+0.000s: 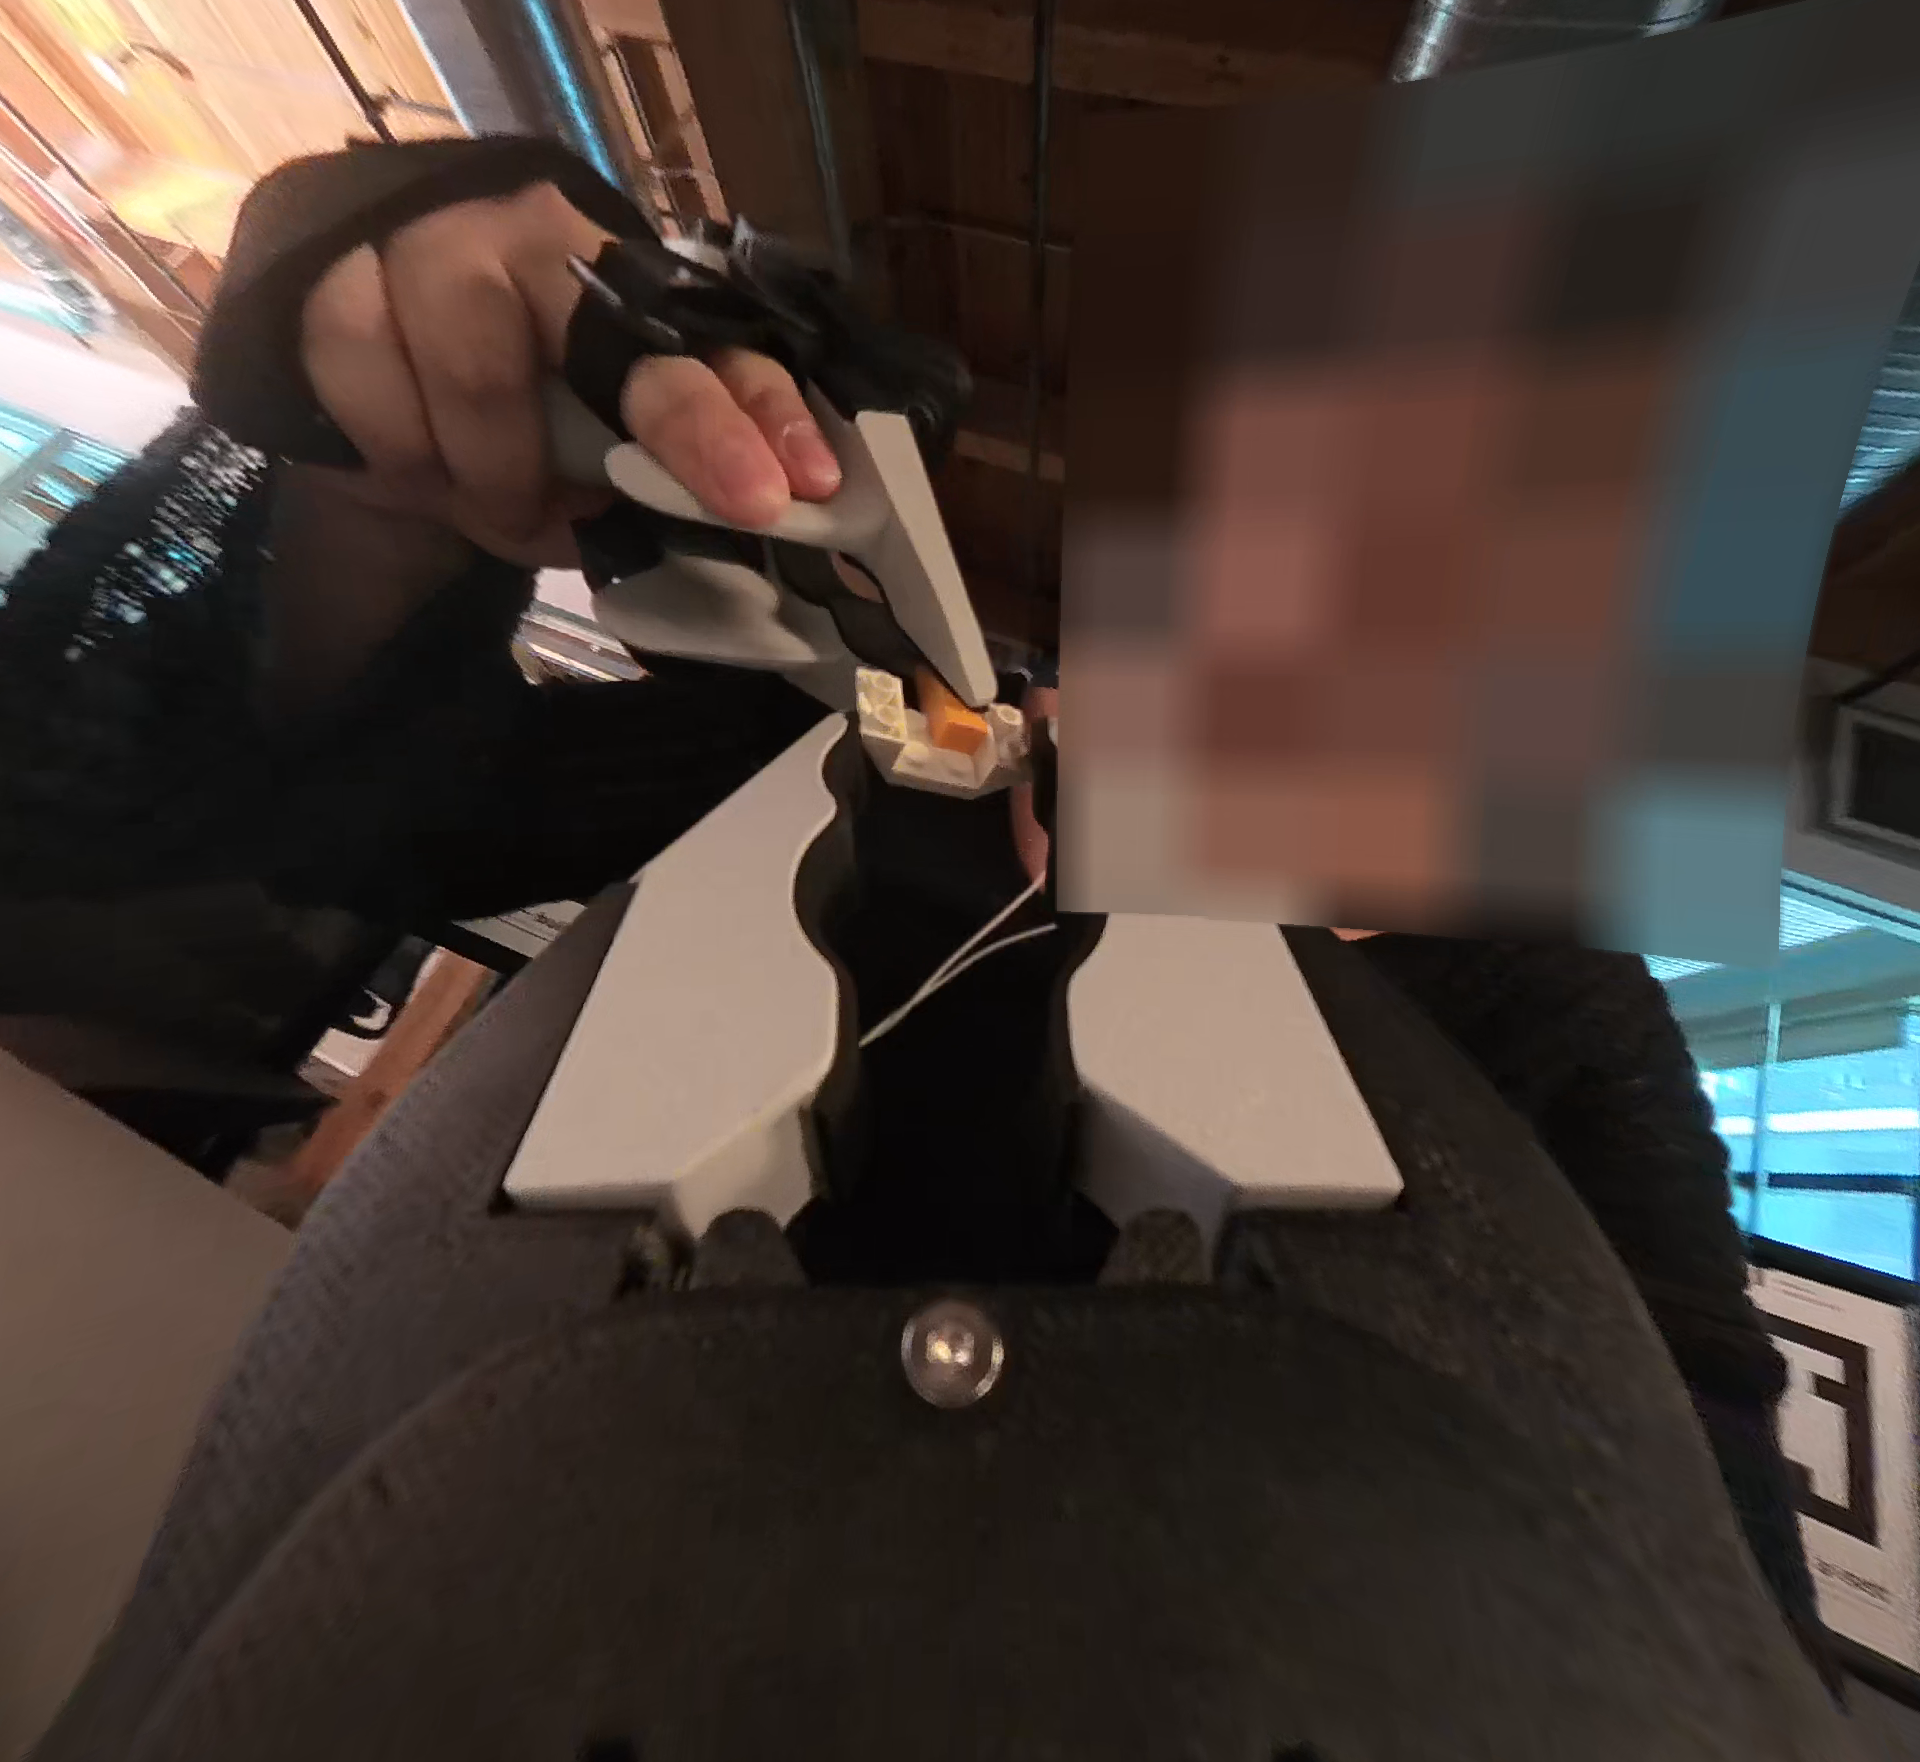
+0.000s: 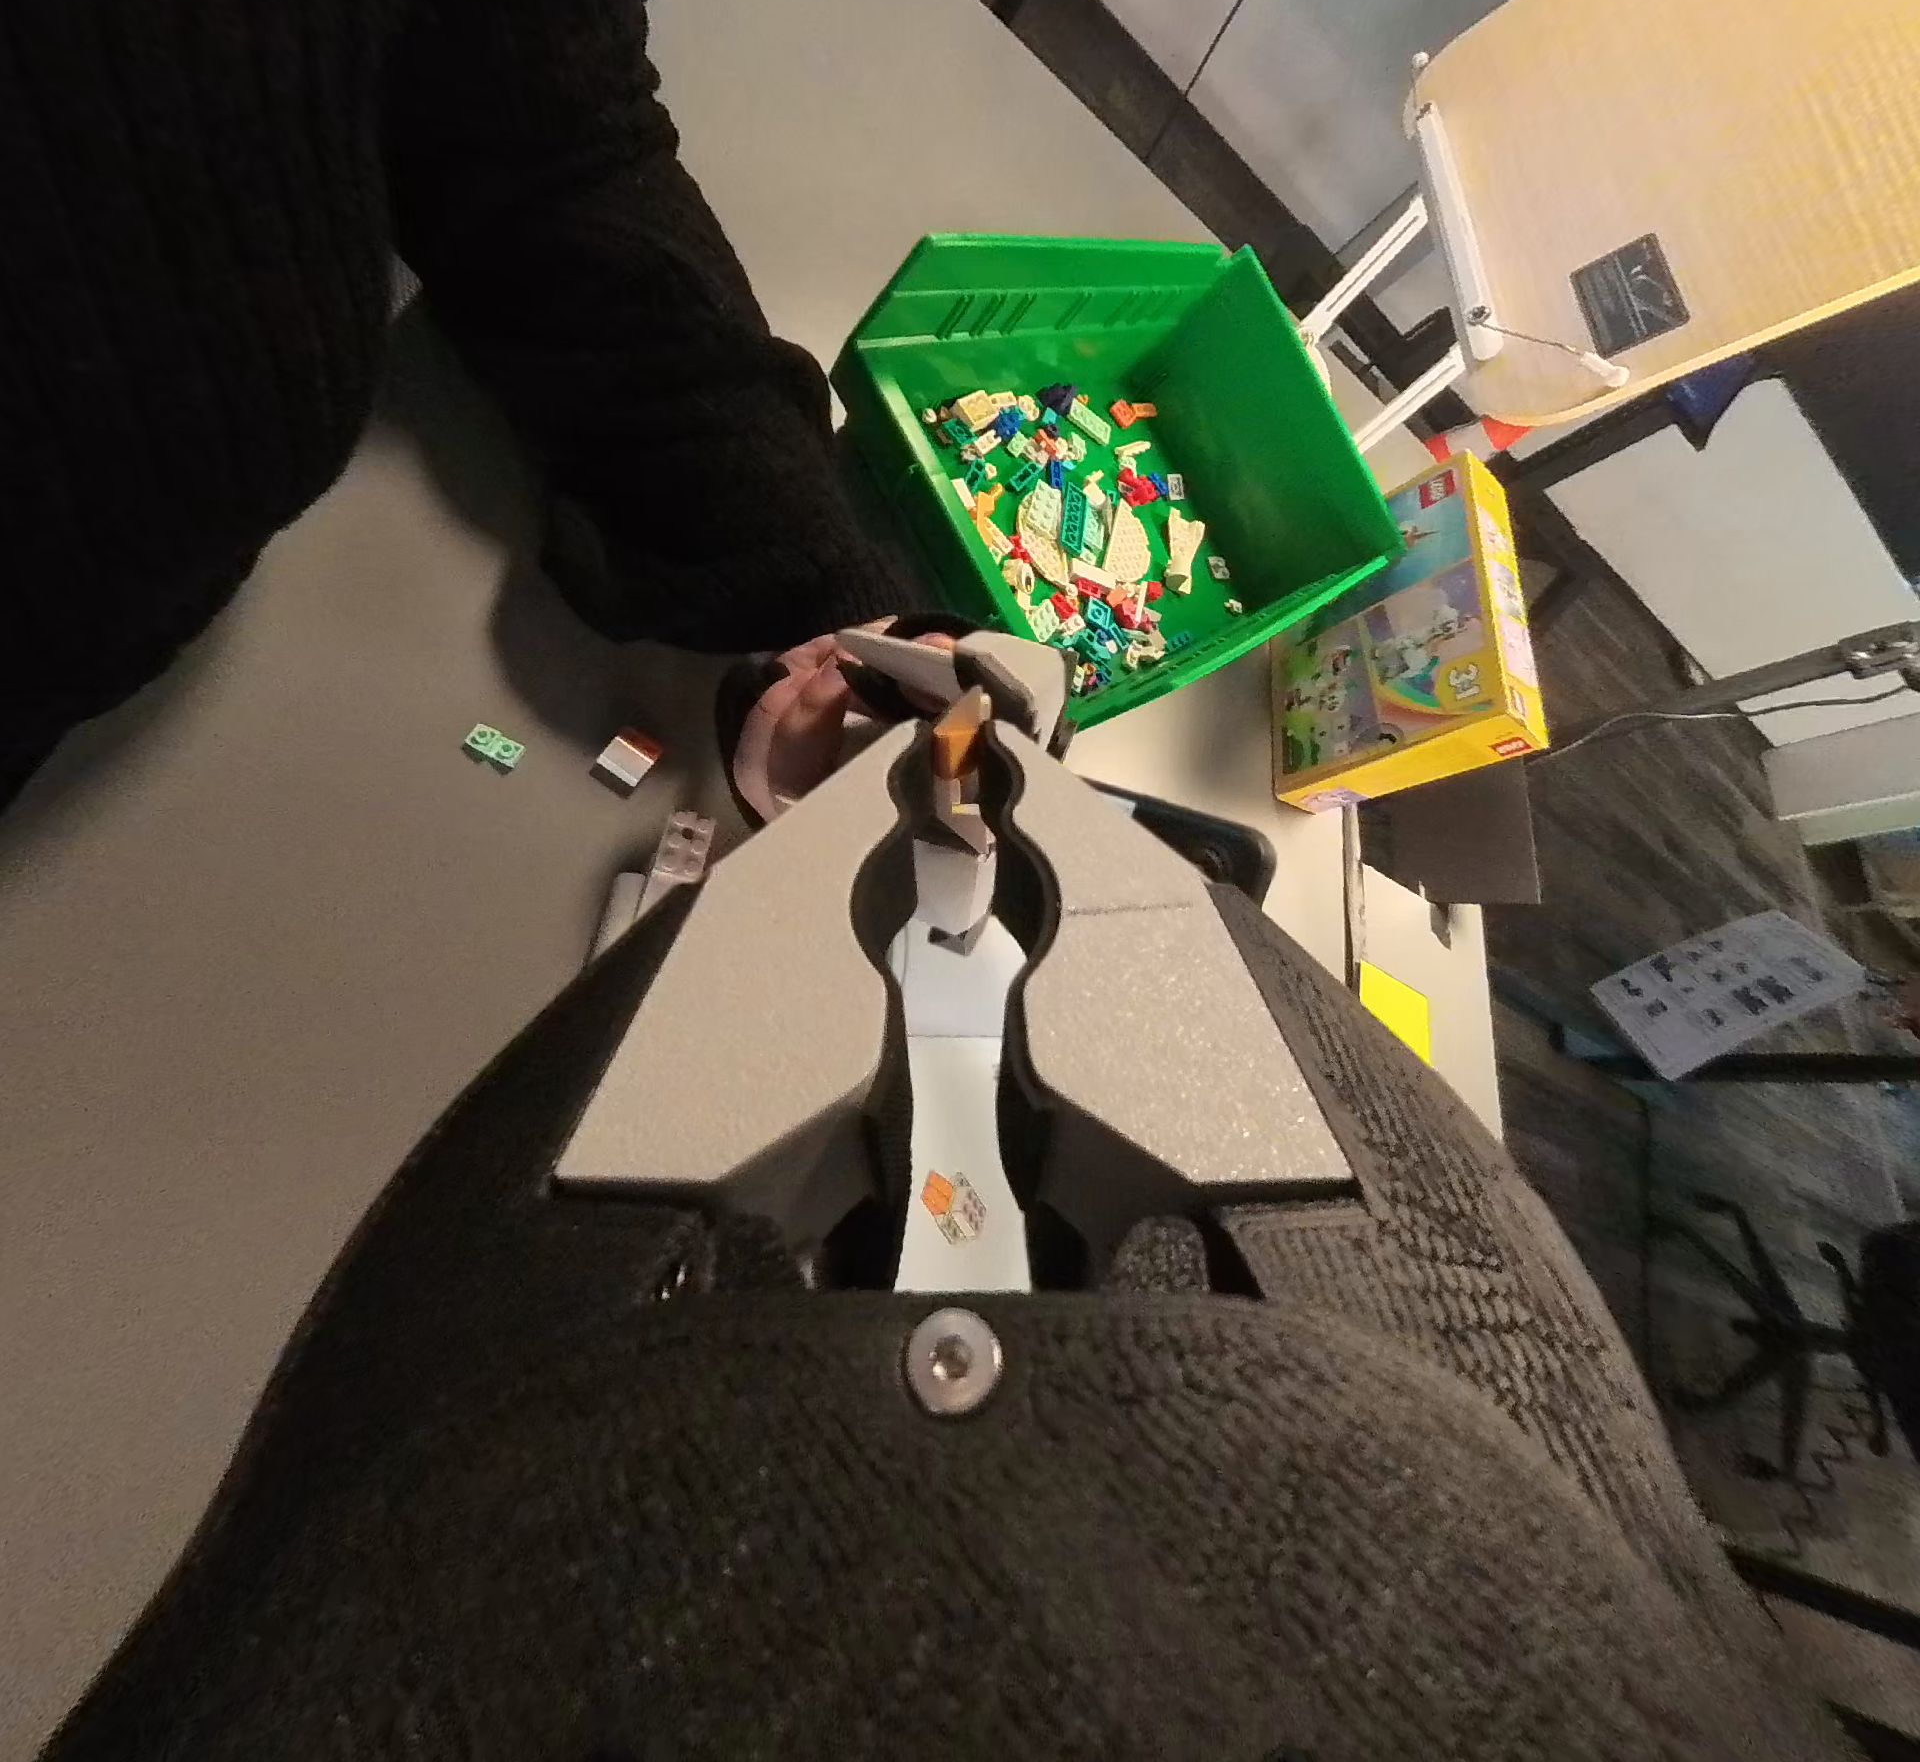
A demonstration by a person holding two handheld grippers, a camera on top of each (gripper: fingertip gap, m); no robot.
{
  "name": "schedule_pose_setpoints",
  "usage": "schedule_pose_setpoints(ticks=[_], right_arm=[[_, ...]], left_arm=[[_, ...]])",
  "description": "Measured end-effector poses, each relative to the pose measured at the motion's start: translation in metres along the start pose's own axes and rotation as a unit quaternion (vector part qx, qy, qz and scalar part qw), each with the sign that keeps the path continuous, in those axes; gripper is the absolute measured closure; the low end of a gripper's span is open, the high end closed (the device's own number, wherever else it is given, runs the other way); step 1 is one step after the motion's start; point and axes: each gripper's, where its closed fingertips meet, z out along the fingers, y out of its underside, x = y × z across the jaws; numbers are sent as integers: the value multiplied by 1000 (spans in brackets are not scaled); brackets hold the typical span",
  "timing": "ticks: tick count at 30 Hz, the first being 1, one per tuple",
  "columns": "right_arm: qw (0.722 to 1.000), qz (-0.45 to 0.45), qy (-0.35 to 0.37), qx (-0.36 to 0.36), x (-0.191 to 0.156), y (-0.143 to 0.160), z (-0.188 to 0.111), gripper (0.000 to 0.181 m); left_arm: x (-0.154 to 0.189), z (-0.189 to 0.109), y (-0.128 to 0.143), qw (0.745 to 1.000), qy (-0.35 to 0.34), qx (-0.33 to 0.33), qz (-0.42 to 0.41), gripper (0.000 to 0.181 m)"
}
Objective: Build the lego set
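both hand-held grippers meet at one small build held up in the air: the left gripper (image 1: 940, 756), its pale fingers narrowed toward the tips, clamps a white lego assembly (image 1: 935, 744), though its right fingertip is hidden behind a mosaic patch. coming in from above in the left wrist view, the right gripper (image 1: 961, 689) pinches an orange piece (image 1: 956, 725) against the top of that assembly, and the person's hand (image 1: 540, 382) wrapped around its handle shows only here, with a black sleeve behind. from the right wrist view the right gripper (image 2: 958, 744) has its fingers nearly together on the orange piece (image 2: 958, 738), and the left gripper (image 2: 966, 673) appears just beyond, tips touching the same spot. only this view looks down on the grey table (image 2: 260, 933): a green bin (image 2: 1278, 424) with loose bricks in many colours, a yellow lego box (image 2: 1455, 673) just beside it, a small green plate (image 2: 494, 744), a white and brown brick (image 2: 627, 756) near it, and a grey brick (image 2: 686, 845) partly hidden by the gripper finger.
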Motion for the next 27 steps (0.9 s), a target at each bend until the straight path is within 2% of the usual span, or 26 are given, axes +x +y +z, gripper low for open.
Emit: schedule_pose_setpoints(ticks=[8, 10, 11, 13, 15, 16, 18, 20, 22, 23, 25, 27], right_arm=[[1000, -21, 18, -3, -4, -2, -1, 170], [999, -16, 50, 1, 3, -3, -9, 147], [998, -3, 67, 7, 7, -4, -16, 142], [993, 33, 107, 28, 16, -5, -36, 141], [985, 78, 145, 46, 23, -1, -57, 142], [980, 107, 162, 45, 27, 6, -65, 145], [969, 169, 176, 30, 28, 25, -71, 146], [954, 237, 185, 6, 29, 49, -63, 149], [943, 284, 172, -20, 25, 69, -40, 154], [939, 299, 164, -33, 23, 78, -25, 154], [936, 325, 126, -41, 19, 87, 9, 160], [935, 339, 91, -52, 19, 93, 45, 162]], left_arm=[[0, 1, 7, 999, -13, -28, 14, 151], [-3, 0, 5, 998, -39, -28, 45, 152], [-3, 0, 3, 997, -52, -25, 59, 152], [-11, -1, 0, 988, -112, -29, 103, 152], [-16, 3, -2, 968, -185, -33, 167, 152], [-19, 5, -2, 951, -229, -35, 203, 152], [-24, 3, -1, 894, -332, -47, 296, 152], [-18, -7, 0, 817, -421, -52, 391, 152], [-7, -23, 3, 726, -494, -61, 474, 152], [-1, -31, 7, 689, -517, -73, 503, 152], [0, -43, 21, 637, -548, -113, 531, 153], [-7, -51, 37, 615, -557, -156, 537, 152]])
